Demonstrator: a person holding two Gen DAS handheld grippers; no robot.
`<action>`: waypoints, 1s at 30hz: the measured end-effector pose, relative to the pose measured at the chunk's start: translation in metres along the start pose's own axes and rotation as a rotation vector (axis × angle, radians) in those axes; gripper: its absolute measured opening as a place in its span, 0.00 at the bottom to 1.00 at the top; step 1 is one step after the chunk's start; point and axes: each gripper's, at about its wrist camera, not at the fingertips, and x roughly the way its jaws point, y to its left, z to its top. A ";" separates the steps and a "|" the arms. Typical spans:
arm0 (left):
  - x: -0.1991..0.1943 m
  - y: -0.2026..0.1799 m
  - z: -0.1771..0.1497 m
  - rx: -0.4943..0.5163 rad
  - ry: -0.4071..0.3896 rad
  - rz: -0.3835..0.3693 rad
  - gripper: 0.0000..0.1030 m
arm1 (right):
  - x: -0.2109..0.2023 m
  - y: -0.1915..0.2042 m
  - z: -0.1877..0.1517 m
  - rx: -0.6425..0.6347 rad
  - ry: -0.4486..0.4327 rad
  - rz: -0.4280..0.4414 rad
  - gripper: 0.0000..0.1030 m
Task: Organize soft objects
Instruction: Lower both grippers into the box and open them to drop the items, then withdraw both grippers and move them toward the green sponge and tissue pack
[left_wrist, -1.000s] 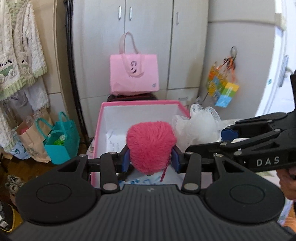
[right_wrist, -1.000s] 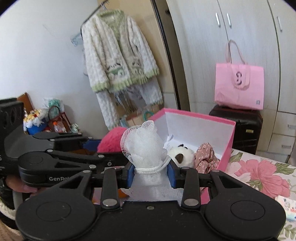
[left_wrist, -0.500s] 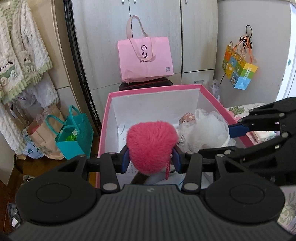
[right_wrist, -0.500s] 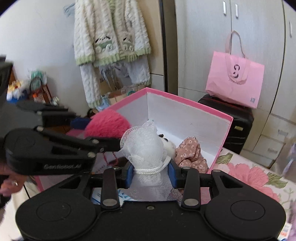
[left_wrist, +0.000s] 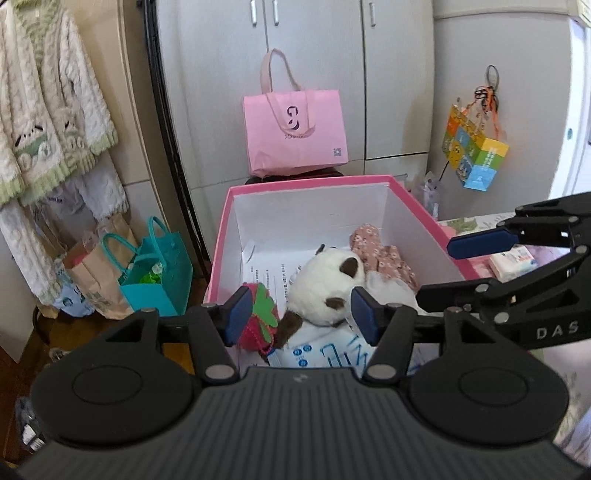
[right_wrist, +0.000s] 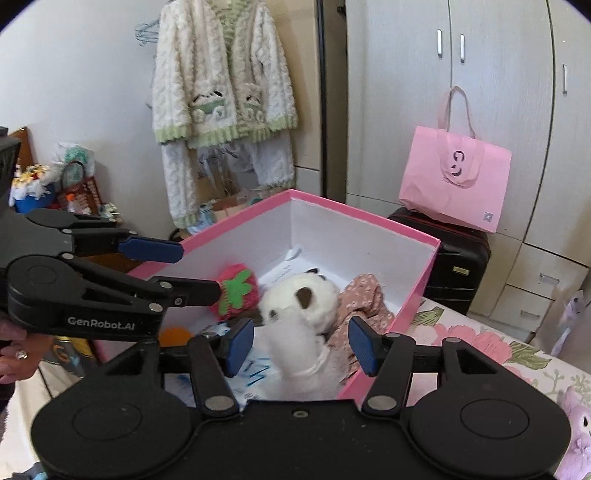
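A pink box with white inner walls stands ahead; it also shows in the right wrist view. Inside lie a pink fuzzy strawberry toy, a white panda plush, a floral fabric piece and a white mesh pouf. My left gripper is open and empty above the box's near edge. My right gripper is open above the pouf, which looks blurred below the jaws.
A pink tote bag sits on a dark suitcase behind the box. Teal and brown bags stand on the floor at left. A cream cardigan hangs on the wall. A floral cloth covers the surface at right.
Both grippers have opened. The pink strawberry toy has left my left gripper and the white pouf has left my right gripper; both now lie in the box.
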 end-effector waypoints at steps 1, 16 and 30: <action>-0.006 -0.002 -0.001 0.008 -0.005 -0.004 0.56 | -0.005 0.002 -0.001 -0.001 -0.004 0.007 0.60; -0.092 -0.024 -0.012 0.093 -0.085 -0.053 0.66 | -0.088 0.042 -0.015 -0.078 -0.049 0.048 0.67; -0.139 -0.055 -0.036 0.193 -0.042 -0.187 0.80 | -0.150 0.054 -0.048 -0.091 -0.037 0.000 0.81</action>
